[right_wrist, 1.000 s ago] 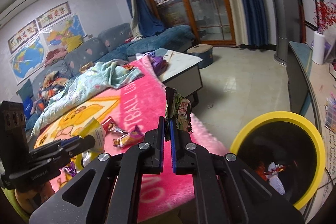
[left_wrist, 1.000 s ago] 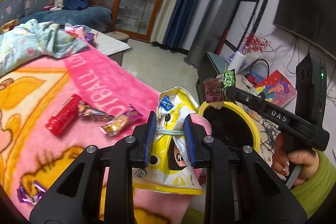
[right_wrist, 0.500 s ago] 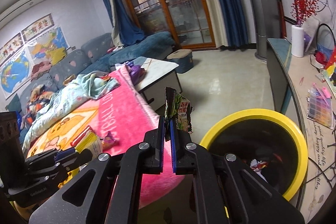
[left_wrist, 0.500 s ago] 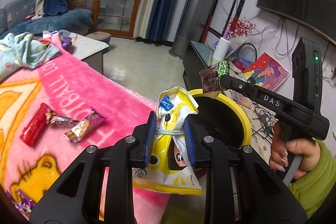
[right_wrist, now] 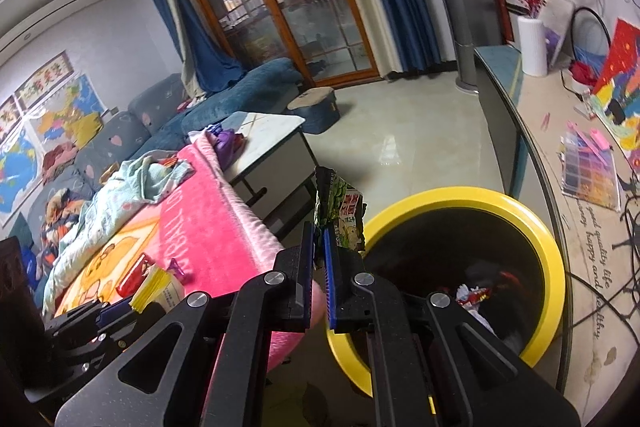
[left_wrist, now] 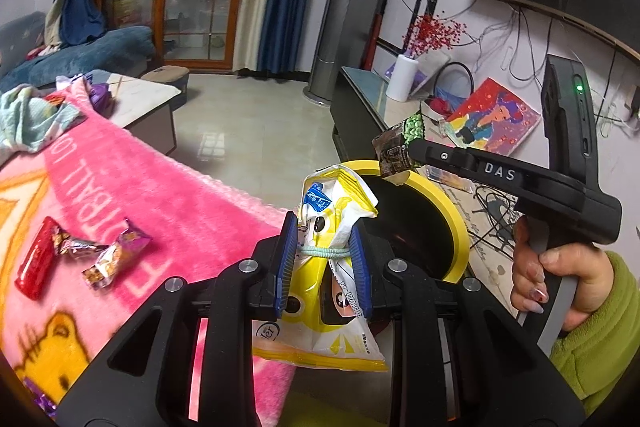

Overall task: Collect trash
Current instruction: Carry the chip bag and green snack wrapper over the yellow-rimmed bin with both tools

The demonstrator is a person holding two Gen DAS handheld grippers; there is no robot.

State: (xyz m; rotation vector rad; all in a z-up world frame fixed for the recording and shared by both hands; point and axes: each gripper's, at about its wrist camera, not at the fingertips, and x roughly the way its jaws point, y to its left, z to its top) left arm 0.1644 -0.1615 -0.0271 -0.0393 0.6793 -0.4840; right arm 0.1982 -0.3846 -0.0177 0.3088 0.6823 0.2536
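Both claws grip trash by the yellow-rimmed bin [right_wrist: 554, 267]: the right claw [right_wrist: 319, 269] pinches a green wrapper [right_wrist: 342, 207] just beside its rim, nearer than the left claw [left_wrist: 324, 259] clamping a yellow snack bag [left_wrist: 336, 211]

Yellow-and-white snack bag [left_wrist: 338, 211] with blue patch; green-and-brown wrapper [right_wrist: 340, 207]; black bin with yellow rim [right_wrist: 556, 267]; hot-pink blanket [left_wrist: 160, 195] (white letters, yellow cartoon bear); red packet [left_wrist: 36, 259]; blue-padded jaws.
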